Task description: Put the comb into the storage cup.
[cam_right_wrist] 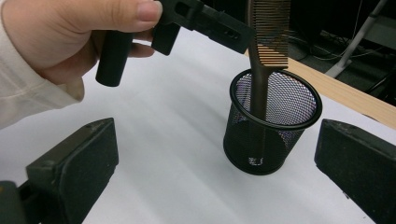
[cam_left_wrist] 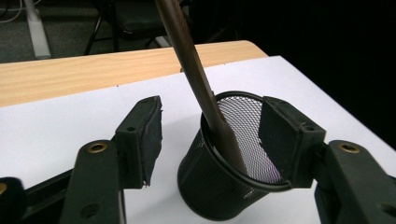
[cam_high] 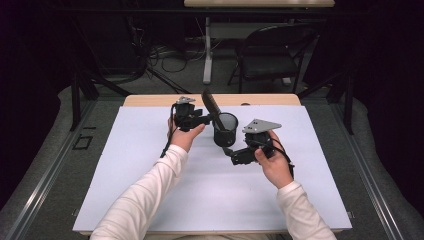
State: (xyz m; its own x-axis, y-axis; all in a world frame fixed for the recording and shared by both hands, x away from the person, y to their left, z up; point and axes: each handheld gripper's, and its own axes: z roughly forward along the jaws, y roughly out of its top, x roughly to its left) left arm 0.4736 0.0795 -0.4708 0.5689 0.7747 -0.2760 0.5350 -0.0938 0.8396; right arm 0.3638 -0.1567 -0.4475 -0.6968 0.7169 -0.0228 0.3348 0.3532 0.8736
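Two grippers flank a black mesh pencil cup (cam_high: pixel 226 128) on a white mat (cam_high: pixel 150 175) laid over the wooden table (cam_high: pixel 150 100); no writing can be read on any of it. A brown comb (cam_right_wrist: pixel 261 56) stands handle-down in the cup, leaning on the rim, teeth uppermost. Left gripper (cam_left_wrist: pixel 210 140) has its jaws spread wide around the cup, holding nothing. Right gripper (cam_right_wrist: pixel 215 168) is also wide apart and empty, just beside the cup. Behind the table stands a folding chair (cam_high: pixel 270 55).
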